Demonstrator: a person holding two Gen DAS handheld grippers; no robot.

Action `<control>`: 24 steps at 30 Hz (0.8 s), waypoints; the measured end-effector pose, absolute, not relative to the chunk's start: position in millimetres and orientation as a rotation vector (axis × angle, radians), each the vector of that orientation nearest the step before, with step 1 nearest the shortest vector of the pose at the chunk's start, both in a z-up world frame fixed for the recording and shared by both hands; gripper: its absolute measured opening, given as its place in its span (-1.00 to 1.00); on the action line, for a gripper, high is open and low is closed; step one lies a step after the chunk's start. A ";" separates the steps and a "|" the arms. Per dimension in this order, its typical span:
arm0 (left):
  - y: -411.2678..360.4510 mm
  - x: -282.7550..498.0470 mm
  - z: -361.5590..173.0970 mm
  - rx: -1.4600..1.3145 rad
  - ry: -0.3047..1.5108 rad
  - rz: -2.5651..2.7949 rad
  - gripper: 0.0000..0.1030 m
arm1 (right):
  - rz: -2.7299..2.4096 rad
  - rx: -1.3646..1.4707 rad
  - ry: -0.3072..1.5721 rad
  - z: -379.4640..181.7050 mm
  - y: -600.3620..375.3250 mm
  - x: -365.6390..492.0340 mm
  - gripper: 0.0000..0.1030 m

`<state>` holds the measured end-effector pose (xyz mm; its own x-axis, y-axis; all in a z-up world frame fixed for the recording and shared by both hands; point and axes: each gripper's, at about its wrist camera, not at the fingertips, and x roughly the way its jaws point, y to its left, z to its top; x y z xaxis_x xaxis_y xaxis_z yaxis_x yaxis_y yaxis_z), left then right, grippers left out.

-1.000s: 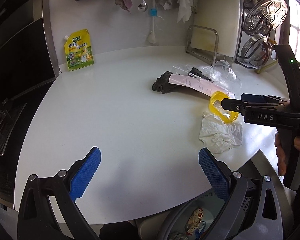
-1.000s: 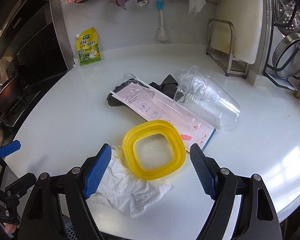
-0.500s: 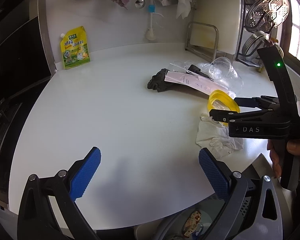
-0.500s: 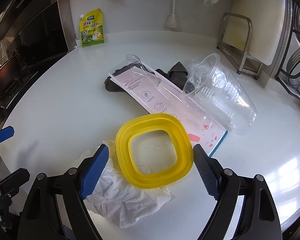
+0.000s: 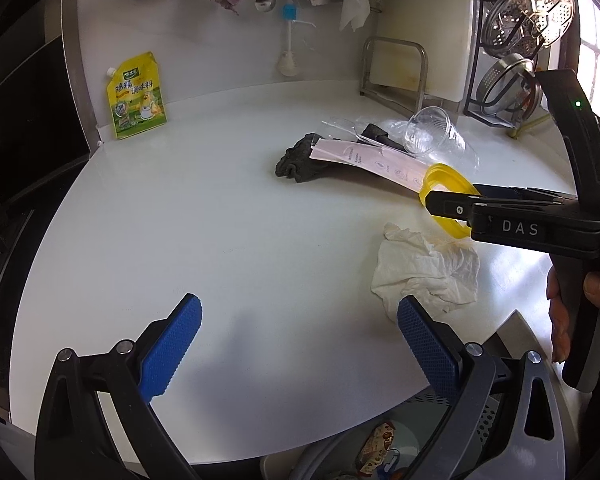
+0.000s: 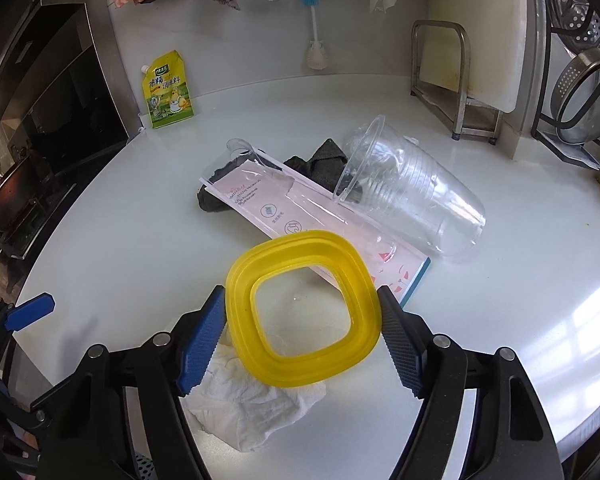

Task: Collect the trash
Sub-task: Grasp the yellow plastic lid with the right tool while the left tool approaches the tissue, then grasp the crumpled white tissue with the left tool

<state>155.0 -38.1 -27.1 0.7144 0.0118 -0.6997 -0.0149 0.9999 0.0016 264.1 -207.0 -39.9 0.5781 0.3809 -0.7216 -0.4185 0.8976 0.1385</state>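
Note:
My right gripper (image 6: 302,338) is shut on a yellow square lid ring (image 6: 304,240), its pads pressing both sides, and holds it tilted just above a crumpled white tissue (image 6: 252,416). Behind lie a pink-printed plastic package (image 6: 300,208), clear stacked cups (image 6: 412,192) on their side and a dark cloth (image 6: 324,162). My left gripper (image 5: 298,344) is open and empty over bare counter near the front edge. In the left wrist view, the ring (image 5: 444,172) sits in the right gripper (image 5: 448,206), with the tissue (image 5: 424,272) below.
A bin (image 5: 384,444) holding wrappers sits below the counter's front edge. A yellow seasoning pouch (image 5: 136,96) leans on the back wall. A cutting board rack (image 5: 404,68) and strainers (image 5: 528,28) stand at the back right. A stove (image 6: 16,196) lies left.
My right gripper has closed its pads onto the yellow ring and raised it off the tissue. The left gripper has stayed open, drifting slightly.

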 end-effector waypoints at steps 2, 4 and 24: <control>-42.4 156.2 -26.2 -0.008 0.772 0.001 0.87 | 0.448 -0.025 0.829 -38.4 -215.9 259.5 0.39; -48.9 158.7 -25.5 -0.002 0.769 -0.009 0.87 | 0.416 0.004 0.821 -36.7 -227.8 254.3 0.39; -108.1 212.4 -54.5 0.016 0.858 0.009 0.44 | 0.217 0.228 0.763 -26.3 -314.9 249.2 0.39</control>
<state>212.4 -108.1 -54.5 0.6538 0.0146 -0.7565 -0.0015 0.9998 0.0180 249.2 -314.9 -26.3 0.7030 0.2756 -0.6556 -0.1114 0.9532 0.2811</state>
